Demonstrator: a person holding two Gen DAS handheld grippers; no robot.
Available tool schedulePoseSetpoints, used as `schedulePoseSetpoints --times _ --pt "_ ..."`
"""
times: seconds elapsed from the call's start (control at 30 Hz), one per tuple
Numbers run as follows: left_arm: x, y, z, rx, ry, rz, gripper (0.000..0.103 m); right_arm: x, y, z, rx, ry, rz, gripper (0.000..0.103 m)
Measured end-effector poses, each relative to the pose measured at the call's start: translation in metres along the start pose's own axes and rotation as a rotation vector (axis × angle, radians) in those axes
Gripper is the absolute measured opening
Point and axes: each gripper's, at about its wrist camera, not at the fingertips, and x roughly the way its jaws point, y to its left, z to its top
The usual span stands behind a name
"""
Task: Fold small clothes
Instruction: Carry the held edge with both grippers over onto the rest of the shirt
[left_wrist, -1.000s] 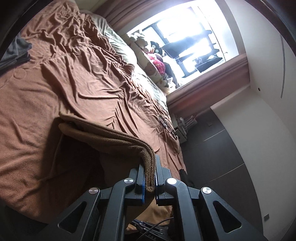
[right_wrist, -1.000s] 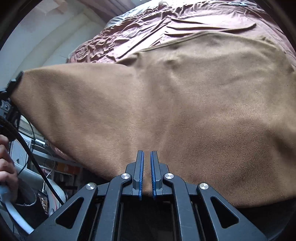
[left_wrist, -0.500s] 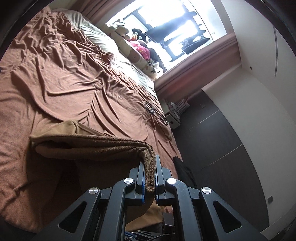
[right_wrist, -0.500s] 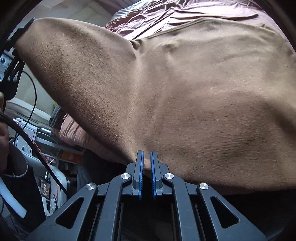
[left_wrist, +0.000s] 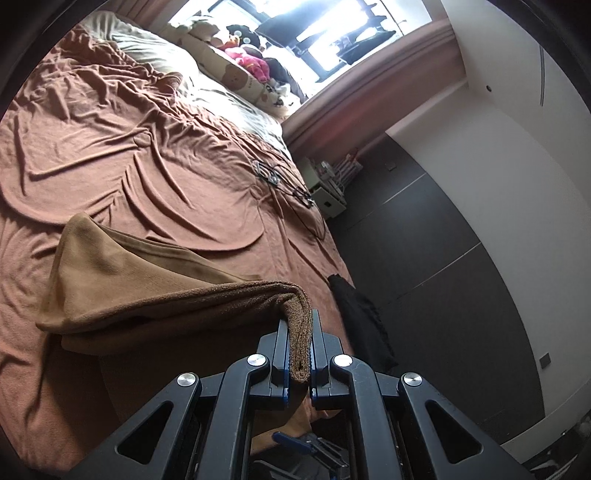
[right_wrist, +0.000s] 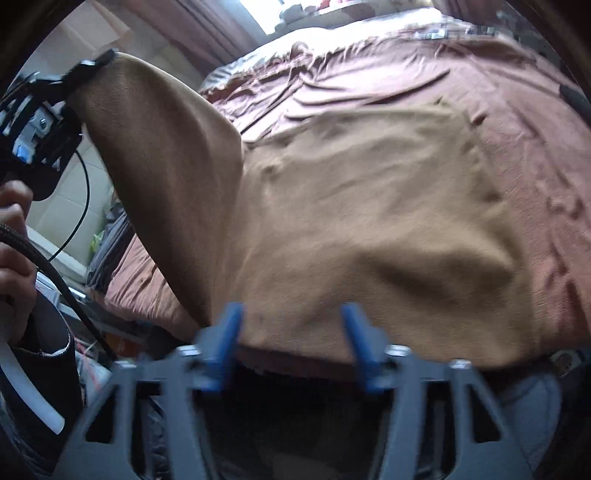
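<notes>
A tan fleece garment (right_wrist: 362, 206) lies on the brown bedsheet (left_wrist: 155, 177). My left gripper (left_wrist: 298, 354) is shut on a doubled edge of the garment (left_wrist: 159, 280) and holds that corner lifted above the bed. In the right wrist view the left gripper (right_wrist: 40, 122) shows at upper left with the raised corner. My right gripper (right_wrist: 291, 343) is open at the garment's near edge, blurred by motion, its blue pads (right_wrist: 225, 343) spread apart and holding nothing.
Pillows and stuffed toys (left_wrist: 243, 62) sit at the head of the bed under a bright window. Glasses and a cable (left_wrist: 280, 181) lie on the sheet near the bed's right edge. A dark cloth (left_wrist: 362, 325) hangs off that edge. Grey clothes (right_wrist: 110, 243) lie at the left.
My right gripper has opened and let go of the garment's near edge, which has dropped onto the bed. My left gripper has lifted its corner higher, still shut on it.
</notes>
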Motion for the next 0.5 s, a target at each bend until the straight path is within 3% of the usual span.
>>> schedulePoseSetpoints --times 0.17,0.5 --pt "0.031 -0.012 -0.014 0.017 0.061 0.001 0.007 -0.028 -0.014 -0.008 -0.007 -0.034 -0.031 0.072" --pt "0.095 -0.03 -0.046 0.051 0.194 0.022 0.007 -0.07 -0.062 -0.026 0.116 -0.066 0.023 0.073"
